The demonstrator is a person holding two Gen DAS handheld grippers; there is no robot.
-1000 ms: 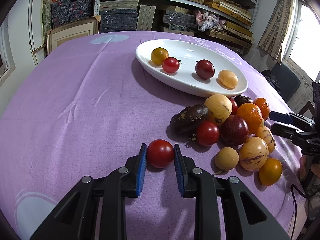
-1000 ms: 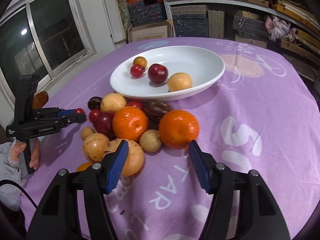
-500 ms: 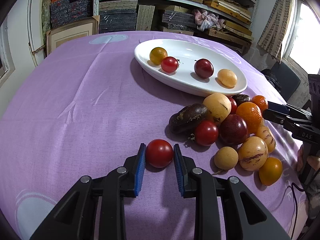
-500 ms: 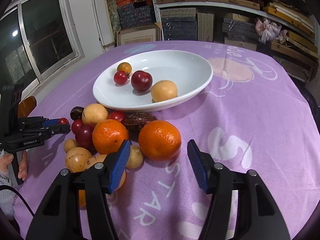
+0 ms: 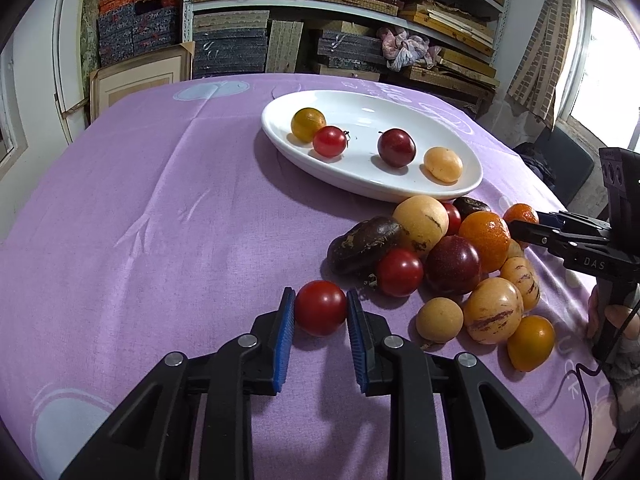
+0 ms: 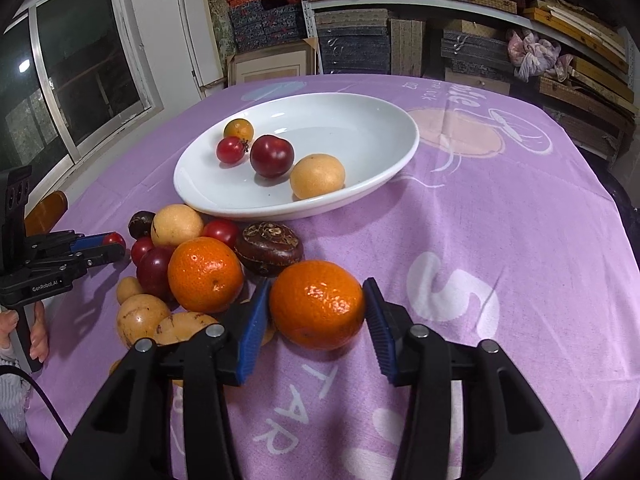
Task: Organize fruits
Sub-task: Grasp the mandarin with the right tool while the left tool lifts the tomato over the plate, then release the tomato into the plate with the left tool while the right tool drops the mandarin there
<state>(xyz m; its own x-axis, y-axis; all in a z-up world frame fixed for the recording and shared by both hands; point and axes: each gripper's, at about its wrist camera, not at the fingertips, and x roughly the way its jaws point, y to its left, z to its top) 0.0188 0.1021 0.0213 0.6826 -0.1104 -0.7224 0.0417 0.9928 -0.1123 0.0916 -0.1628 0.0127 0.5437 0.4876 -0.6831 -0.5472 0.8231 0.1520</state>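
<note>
Tomato point(image 5: 320, 307) sits pinched in your left gripper point(image 5: 320, 312), ready for the plate point(image 5: 276, 136); right gripper point(image 6: 316, 312) is closing around the orange point(image 6: 316, 304), pads barely touching.

Two wrist fisheyes, low and close over your table

Each looks forward and down; both share the white oval ceramic plate point(image 5: 472, 184) point(image 6: 400, 160), upper centre, and the back shelves.

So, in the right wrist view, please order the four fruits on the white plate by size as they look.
1. Tan round fruit
2. Dark red plum, close to the first, so unsure
3. Red tomato and yellow-orange tomato: they look alike

The plate slopes away, so nearness helps the front fruits.
</note>
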